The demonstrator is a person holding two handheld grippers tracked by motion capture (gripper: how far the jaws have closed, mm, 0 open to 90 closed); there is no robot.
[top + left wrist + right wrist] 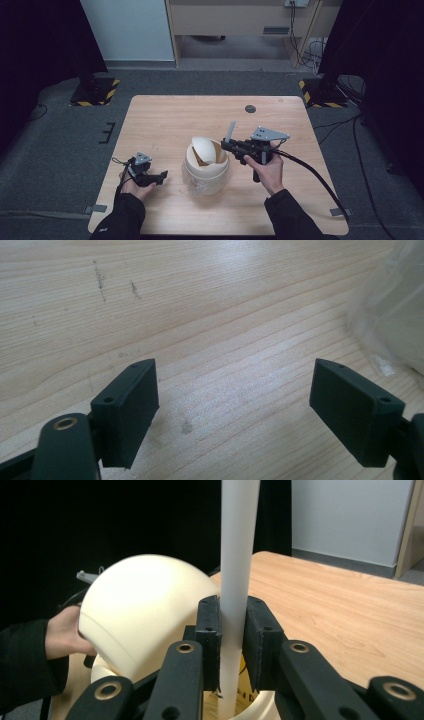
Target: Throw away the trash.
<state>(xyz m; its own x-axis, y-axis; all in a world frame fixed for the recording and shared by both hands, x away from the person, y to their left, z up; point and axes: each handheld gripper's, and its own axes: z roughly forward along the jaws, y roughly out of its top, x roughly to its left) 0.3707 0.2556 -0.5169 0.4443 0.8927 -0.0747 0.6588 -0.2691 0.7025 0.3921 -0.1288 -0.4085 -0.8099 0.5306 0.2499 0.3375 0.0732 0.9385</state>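
A cream bin (205, 167) with a domed swing lid (135, 605) stands near the middle of the wooden tabletop (165, 115). The right claw (227, 145) is at the bin's right rim, its jaws clamped on a pale upright strip (235, 575) whose lower end dips into the bin's opening. The left claw (232, 405) rests low at the near left, jaws spread wide over bare wood, just left of the bin.

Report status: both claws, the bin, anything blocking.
Left claw open, empty, low over table. Right claw shut on white strip above cream bin. Swing lid tilted open. Nothing blocking.
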